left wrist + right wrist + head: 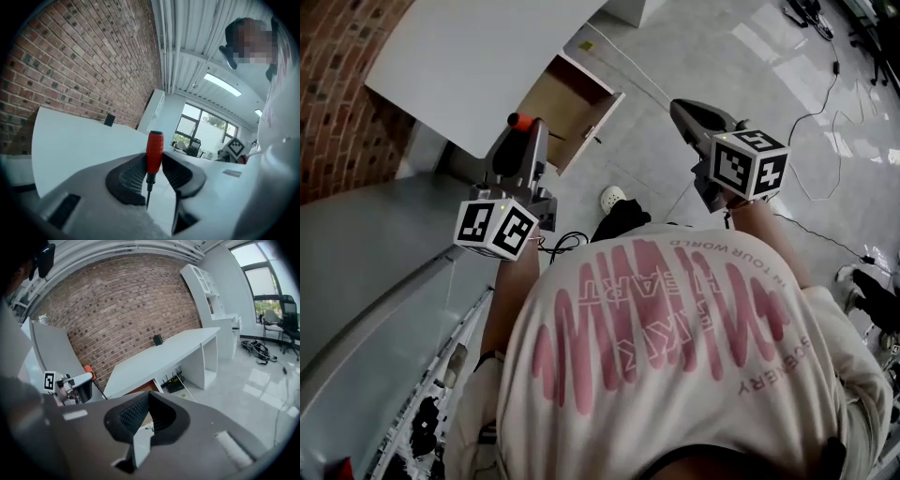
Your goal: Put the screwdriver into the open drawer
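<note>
A pale shirt (pixel 675 356) with pink print fills the lower frame of the head view, nearest the camera. Above it, two grippers are held out from the body. The left gripper (pixel 528 127), at centre left, is clamped on the red handle of a screwdriver (pixel 154 149), whose thin shaft hangs below the jaws. The grip across the handle probably keeps the tool steady for carrying. The tool is held in the air just left of the open drawer (pixel 558 103), which juts from under a white table (pixel 478 56) at upper centre, and it is not yet inside. The left gripper is held nearly level, aimed towards the drawer. The right gripper (pixel 678 108), at upper right, is closed on nothing. It is tilted down toward the floor (pixel 722 56) and kept well apart, likely idle.
</note>
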Action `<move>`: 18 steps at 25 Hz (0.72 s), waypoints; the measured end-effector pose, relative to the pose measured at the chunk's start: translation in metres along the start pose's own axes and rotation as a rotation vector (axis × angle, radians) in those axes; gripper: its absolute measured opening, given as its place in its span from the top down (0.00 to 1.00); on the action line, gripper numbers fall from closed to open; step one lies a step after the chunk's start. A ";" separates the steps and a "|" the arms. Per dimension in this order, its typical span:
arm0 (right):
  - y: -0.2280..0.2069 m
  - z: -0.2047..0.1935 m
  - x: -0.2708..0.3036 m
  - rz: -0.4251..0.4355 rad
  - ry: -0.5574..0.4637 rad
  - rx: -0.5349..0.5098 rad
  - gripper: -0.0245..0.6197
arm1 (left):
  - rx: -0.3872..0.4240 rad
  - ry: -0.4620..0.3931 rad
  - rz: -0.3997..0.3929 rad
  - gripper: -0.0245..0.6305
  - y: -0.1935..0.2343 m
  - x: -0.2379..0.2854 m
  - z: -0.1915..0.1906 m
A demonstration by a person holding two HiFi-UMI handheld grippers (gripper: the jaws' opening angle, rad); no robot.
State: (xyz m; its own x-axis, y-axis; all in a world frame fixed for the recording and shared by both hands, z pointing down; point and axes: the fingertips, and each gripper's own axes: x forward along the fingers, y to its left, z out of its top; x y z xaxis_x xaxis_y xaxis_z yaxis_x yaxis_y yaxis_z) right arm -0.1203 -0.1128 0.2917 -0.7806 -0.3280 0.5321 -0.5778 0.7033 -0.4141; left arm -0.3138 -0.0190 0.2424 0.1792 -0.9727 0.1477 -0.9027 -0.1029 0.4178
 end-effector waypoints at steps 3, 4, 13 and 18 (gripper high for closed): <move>-0.019 -0.012 0.001 -0.050 0.024 0.045 0.94 | 0.017 0.072 -0.003 0.79 0.015 0.019 -0.029; -0.025 -0.016 0.000 -0.068 0.031 0.053 0.94 | 0.019 0.092 -0.001 0.79 0.020 0.025 -0.039; -0.059 -0.067 -0.024 -0.191 0.104 0.165 0.95 | 0.098 0.317 0.014 0.79 0.055 0.062 -0.131; -0.067 -0.100 -0.031 -0.218 0.152 0.218 0.95 | 0.151 0.438 0.009 0.79 0.075 0.081 -0.177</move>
State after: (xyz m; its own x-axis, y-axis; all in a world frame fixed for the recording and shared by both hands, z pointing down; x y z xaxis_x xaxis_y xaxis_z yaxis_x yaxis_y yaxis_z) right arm -0.0333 -0.0863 0.3769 -0.5983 -0.3464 0.7226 -0.7772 0.4702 -0.4181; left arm -0.2975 -0.0687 0.4444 0.2906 -0.7971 0.5294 -0.9459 -0.1558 0.2847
